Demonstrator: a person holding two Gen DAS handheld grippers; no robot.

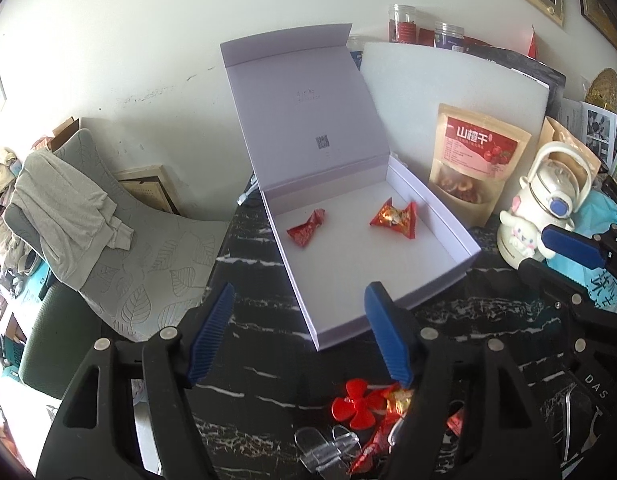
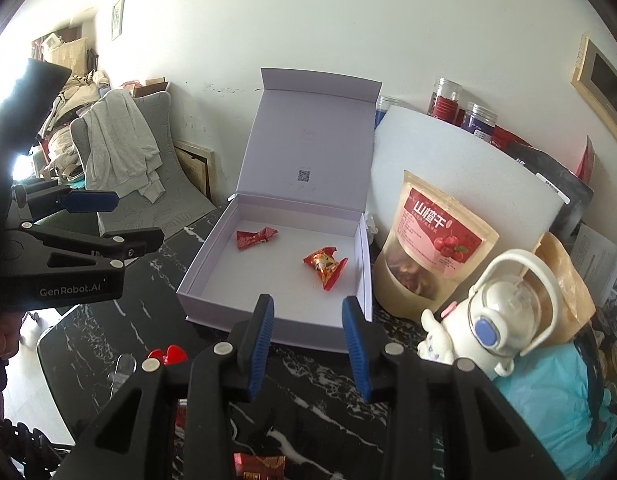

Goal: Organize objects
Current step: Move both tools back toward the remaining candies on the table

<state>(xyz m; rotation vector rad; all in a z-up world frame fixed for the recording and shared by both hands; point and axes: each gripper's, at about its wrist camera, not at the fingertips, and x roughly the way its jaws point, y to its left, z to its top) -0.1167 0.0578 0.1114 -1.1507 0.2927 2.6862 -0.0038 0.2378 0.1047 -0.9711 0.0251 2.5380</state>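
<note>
On the dark marble tabletop (image 1: 260, 364), near its front edge, loose candies (image 1: 392, 400) sit below the left gripper (image 1: 298, 338); two candies already lie in the open white box (image 1: 392, 280). Both the left and right gripper (image 2: 308, 344) are spread, empty. I'd drop low, pinch one wrapper's middle, avoiding the red flower clip (image 1: 358, 404).

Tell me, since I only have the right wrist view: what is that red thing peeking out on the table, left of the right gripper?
Observer: A red flower-shaped piece, seen whole in the left wrist view, lying on the dark table.
Operator: Anything next to it?
Observer: A wrapped candy right against it, partly behind a finger.
Operator: Is the left gripper carrying something?
Observer: No, the left gripper is wide open with nothing between its fingers.
</note>
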